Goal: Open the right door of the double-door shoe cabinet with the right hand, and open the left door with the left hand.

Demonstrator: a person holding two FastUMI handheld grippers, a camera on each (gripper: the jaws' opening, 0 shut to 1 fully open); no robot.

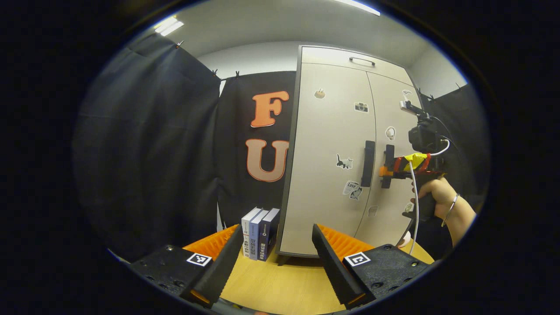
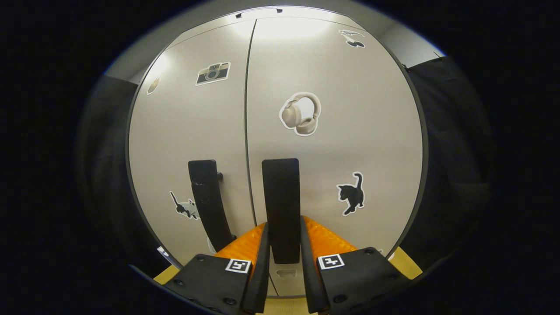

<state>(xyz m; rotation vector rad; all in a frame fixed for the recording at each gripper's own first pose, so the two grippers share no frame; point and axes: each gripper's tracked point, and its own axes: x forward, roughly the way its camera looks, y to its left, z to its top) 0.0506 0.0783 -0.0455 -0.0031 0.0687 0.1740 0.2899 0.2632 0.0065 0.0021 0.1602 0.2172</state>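
Beige and tall, the shoe cabinet (image 1: 332,144) stands on a wooden table (image 1: 280,284) in the middle and right of the left gripper view, with both doors flat and closed. Its left door (image 1: 328,131) and right door (image 1: 389,109) each carry a dark upright handle near the centre seam, and small stickers are scattered over both.

At the bottom of the left gripper view, the left gripper (image 1: 273,245) has its fingers spread wide, with nothing between them. It sits well back from the cabinet, over the table. Three books (image 1: 259,238) stand upright just beside the cabinet's lower left corner, seen between the fingers.

At the right of that same view, the right gripper (image 1: 385,173) reaches in sideways to the right door's handle (image 1: 388,164), held by a person's hand (image 1: 431,194) with a bracelet on the wrist. A white cable hangs down from it.

In the right gripper view the cabinet is very close. The right handle (image 2: 282,205) rises from the bottom centre, and the right gripper (image 2: 284,258) has its fingers drawn in narrow, one on each side of the handle's lower part and pressing against it. The left door's handle (image 2: 208,201) stands free just left of the seam. A headphone sticker (image 2: 301,113) sits above the gripped handle, a black cat sticker (image 2: 352,192) to its right, and a camera sticker (image 2: 213,72) at upper left.
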